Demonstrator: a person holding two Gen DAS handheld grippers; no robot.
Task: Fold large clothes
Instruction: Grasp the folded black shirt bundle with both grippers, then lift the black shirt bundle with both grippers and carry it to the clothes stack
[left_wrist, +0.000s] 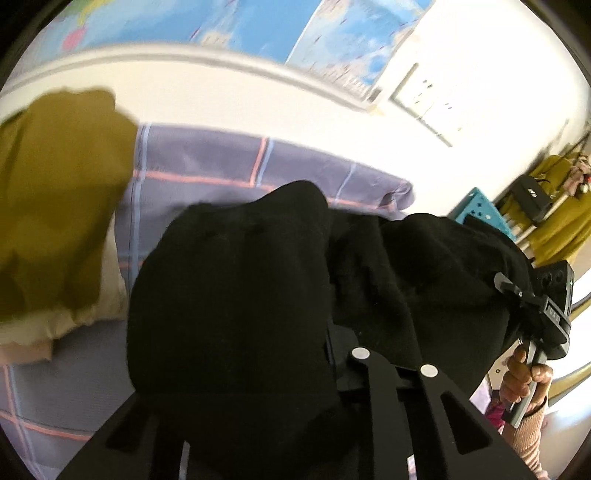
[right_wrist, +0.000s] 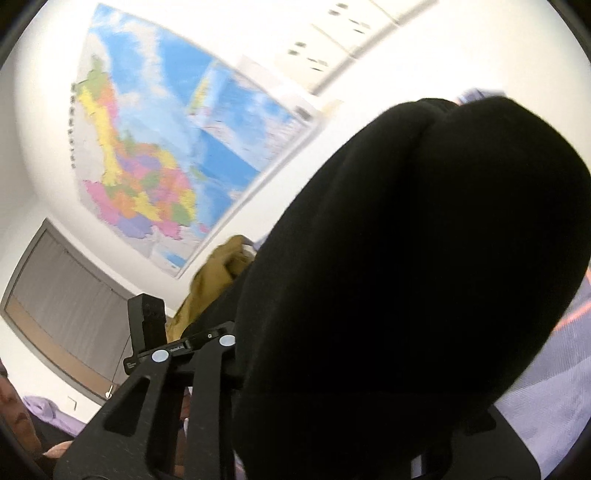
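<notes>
An olive-green garment (left_wrist: 55, 199) is lying at the far left of the left wrist view, piled on a pale cream cloth (left_wrist: 85, 314) atop the bed's purple plaid sheet (left_wrist: 207, 162), while maps (left_wrist: 258, 26) are hanging on the white wall behind. In the middle, a black garment (left_wrist: 236, 280) is bunching up in thick folds and draping over the left gripper (left_wrist: 317, 354), whose fingers are sitting buried in the cloth, so I cannot tell how far apart they are standing, though the fabric appears to be hanging from them. Further right, the same garment is running across to the right gripper (left_wrist: 517, 295), where its edge is gathering at the fingertips, and the person's right hand (left_wrist: 524, 376) is wrapping around the handle below. In the right wrist view, a grey-curtained window (right_wrist: 62, 291) is showing at the left, a colourful wall map (right_wrist: 155, 158) is hanging above it, and the other gripper's body (right_wrist: 147, 325) is poking up beside a bit of the olive garment (right_wrist: 218, 280). To the right, the black garment (right_wrist: 424, 277) is swelling over the right gripper (right_wrist: 258, 387), hiding its tips, so I cannot tell their spacing here either.
</notes>
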